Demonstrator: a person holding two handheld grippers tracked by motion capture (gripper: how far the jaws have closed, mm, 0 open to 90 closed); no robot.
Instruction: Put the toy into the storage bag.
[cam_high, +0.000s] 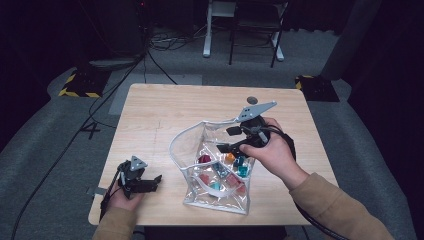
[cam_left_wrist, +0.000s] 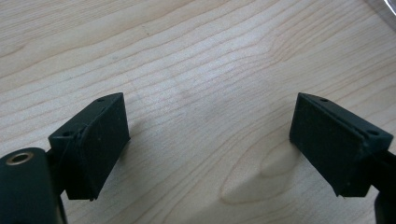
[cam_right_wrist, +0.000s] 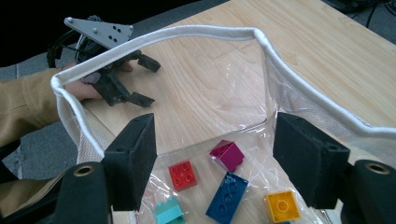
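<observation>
The clear bag (cam_high: 210, 165) is sitting on the tabletop (cam_high: 160, 115), a bit to the right of the middle and close to the person's edge. Its white rim (cam_right_wrist: 187, 32) is standing open like a big mouth. Toy bricks are lying inside on the bottom: a red brick (cam_right_wrist: 182, 175), a purple brick (cam_right_wrist: 227, 155), a blue brick (cam_right_wrist: 227, 196), a yellow brick (cam_right_wrist: 282, 205) and a light green brick (cam_right_wrist: 167, 211).

The right gripper (cam_high: 235, 140) is hanging over the open mouth, at about 1 o'clock from the middle of the bag. Its fingers (cam_right_wrist: 133, 158) are standing wide apart and nothing is between them. It looks like the step of dropping a brick into the bag is just ending, though I am not sure.

The left gripper (cam_high: 150, 182) is resting at about 9 o'clock from the bag, well apart from it. Its fingers (cam_left_wrist: 95, 140) are also wide and holding nothing, just above bare wood.

Next, the right gripper probably needs to lift up out of the bag without snagging the rim.
</observation>
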